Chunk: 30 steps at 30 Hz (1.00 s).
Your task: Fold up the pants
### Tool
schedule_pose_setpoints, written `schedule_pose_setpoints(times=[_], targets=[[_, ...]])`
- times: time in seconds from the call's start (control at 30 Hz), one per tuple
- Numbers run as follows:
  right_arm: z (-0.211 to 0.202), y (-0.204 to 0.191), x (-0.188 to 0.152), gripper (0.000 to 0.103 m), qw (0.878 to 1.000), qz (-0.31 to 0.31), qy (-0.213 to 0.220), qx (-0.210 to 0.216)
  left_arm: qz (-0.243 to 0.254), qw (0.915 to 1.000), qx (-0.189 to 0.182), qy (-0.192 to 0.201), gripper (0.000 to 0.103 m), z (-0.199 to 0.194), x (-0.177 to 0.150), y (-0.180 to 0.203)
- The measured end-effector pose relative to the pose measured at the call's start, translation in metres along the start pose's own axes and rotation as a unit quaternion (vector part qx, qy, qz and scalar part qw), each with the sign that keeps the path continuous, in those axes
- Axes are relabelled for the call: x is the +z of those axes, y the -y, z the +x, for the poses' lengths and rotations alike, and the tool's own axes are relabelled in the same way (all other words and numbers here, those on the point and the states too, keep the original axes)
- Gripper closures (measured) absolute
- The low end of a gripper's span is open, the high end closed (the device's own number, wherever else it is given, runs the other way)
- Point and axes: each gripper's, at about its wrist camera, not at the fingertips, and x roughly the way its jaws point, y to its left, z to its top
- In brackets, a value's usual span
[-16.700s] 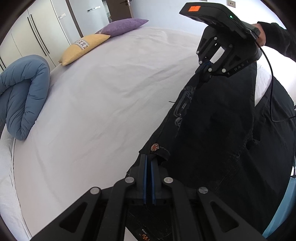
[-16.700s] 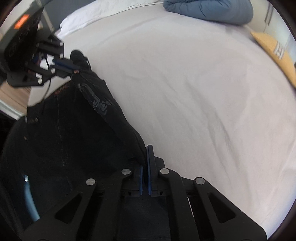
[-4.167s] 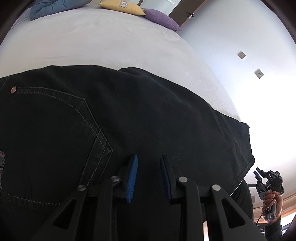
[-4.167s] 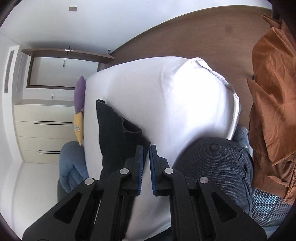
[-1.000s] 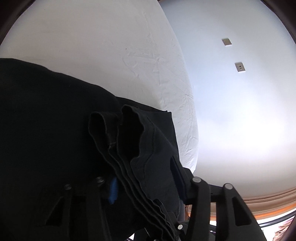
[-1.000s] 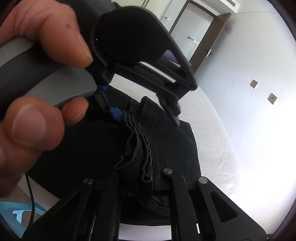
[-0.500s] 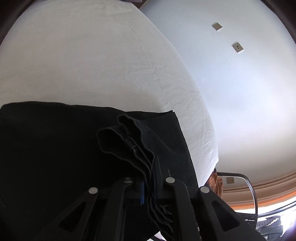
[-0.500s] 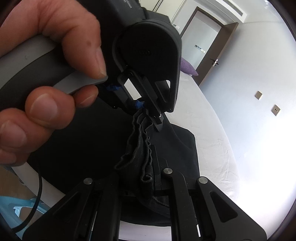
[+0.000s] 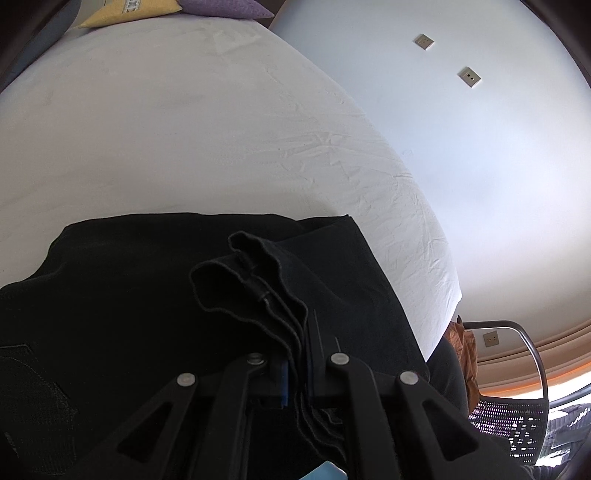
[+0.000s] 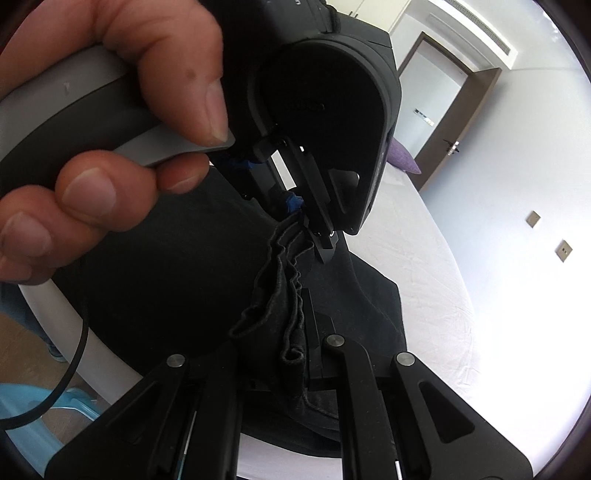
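A bedroom is recorded: a white-sheeted bed (image 9: 221,147) fills most of the left wrist view, with a pale wall behind it, a yellow cushion (image 9: 129,9) and a purple cushion (image 9: 225,8) at its far end, and a mesh chair (image 9: 517,406) beyond the near corner.

The black pants (image 9: 147,295) are spread across the near part of the bed, already doubled, with the free leg hems gathered into a rippled stack of layers raised above the lower panel.

The step in hand is judged to be the carrying-over of the hem end. It is best done with both grips kept level and apart, so that the hem edge is drawn taut, then carried over the lower panel and laid square to its edge before either grip is let go. Uneven lifting would likely skew the layers.

The left gripper (image 9: 295,373) is clenched on the hem stack, blue pad against cloth. The right gripper (image 10: 295,354) is likewise closed on the same bunched hems. In the right wrist view the person's left hand (image 10: 110,155) is seen clasping the other tool's grey handle, close above the cloth.
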Motion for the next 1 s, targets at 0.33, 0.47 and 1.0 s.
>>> schedule_pose_setpoints(times=[0.33,0.47,1.0], targets=[[-0.010,-0.033,-0.013,0.096,0.998,-0.037,0.005,0.042,0.013,0.9989,0.046,-0.003,0.097,-0.017,-0.021,-0.040],[-0.015,-0.044,-0.021,0.096,0.997,-0.053,0.009,0.054,0.017,0.9977,0.065,0.000,0.097,-0.023,-0.028,-0.051],[-0.023,-0.064,-0.060,0.096,0.990,-0.097,-0.003,0.102,0.019,0.9966,0.077,-0.022,0.096,-0.033,-0.049,-0.096]])
